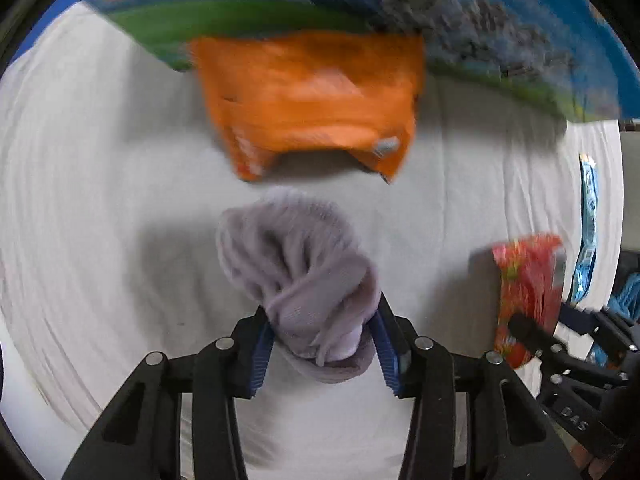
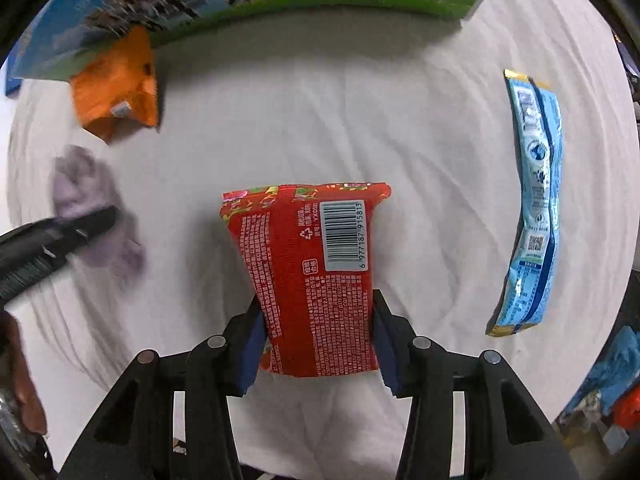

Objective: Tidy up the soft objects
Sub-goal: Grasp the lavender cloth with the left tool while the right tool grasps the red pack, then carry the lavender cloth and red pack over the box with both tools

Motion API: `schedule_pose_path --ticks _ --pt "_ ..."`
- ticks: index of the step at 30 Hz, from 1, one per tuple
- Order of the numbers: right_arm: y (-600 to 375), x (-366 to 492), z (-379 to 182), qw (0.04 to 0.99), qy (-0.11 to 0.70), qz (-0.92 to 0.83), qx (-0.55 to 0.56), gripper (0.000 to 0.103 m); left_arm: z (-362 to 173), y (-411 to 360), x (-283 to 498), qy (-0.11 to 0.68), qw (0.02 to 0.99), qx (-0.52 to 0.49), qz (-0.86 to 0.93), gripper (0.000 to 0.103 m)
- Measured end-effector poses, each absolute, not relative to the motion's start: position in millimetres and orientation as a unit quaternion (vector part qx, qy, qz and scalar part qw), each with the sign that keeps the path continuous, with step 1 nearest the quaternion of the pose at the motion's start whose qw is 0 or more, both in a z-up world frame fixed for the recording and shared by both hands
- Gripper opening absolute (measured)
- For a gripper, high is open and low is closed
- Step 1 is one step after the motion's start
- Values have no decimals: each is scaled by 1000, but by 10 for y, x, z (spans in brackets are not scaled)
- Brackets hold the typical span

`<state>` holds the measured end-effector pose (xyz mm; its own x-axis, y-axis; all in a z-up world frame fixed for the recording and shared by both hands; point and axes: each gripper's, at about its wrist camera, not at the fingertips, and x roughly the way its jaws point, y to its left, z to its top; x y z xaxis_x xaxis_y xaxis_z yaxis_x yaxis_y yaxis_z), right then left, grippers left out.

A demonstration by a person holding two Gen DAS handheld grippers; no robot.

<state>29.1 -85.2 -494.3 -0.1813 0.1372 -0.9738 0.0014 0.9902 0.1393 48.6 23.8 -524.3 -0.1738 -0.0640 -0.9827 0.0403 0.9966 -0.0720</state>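
Left tongs: your left tongs (image 1: 324,344) are closed on the lilac sock (image 1: 304,276). The blue pads pinch its bunched lower end, and the rest bulges out ahead of the tips above the white cloth (image 1: 100,200).
Right tongs: your right tongs (image 2: 318,340) clamp the red snack packet (image 2: 308,272) by its two long edges near the bottom. The barcode side faces the camera, and the packet stands out along the fingers.
Why held so: a soft sock gives no firm edge, so I judge you gathered a fold to get purchase. The packet is gripped across its narrow width, which should keep it from folding over.
Where the rest lies: the orange cloth item (image 1: 312,100) sits just ahead of the sock, against the foot of the printed carton (image 1: 240,16). The pale blue sachet (image 2: 536,200) lies well apart, out at the right side of the bench.
Likely aim: the carton may be the place for these things, but nothing here confirms it.
Hard to make out: the left view is smeared, so the carton's print and the orange item's label cannot be read. Whether the sock clears the cloth or brushes it is unclear. In the right view the sock is only a blurred patch beside a dark finger. The coloured things at the far right edge are cut off.
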Motion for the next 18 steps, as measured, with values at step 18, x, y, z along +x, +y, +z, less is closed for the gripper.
schedule_pose_path --ticks 18 --pt "-841 74 -5047 650 758 -19 46 52 -5223 -108 -61 740 673 15 -14 39"
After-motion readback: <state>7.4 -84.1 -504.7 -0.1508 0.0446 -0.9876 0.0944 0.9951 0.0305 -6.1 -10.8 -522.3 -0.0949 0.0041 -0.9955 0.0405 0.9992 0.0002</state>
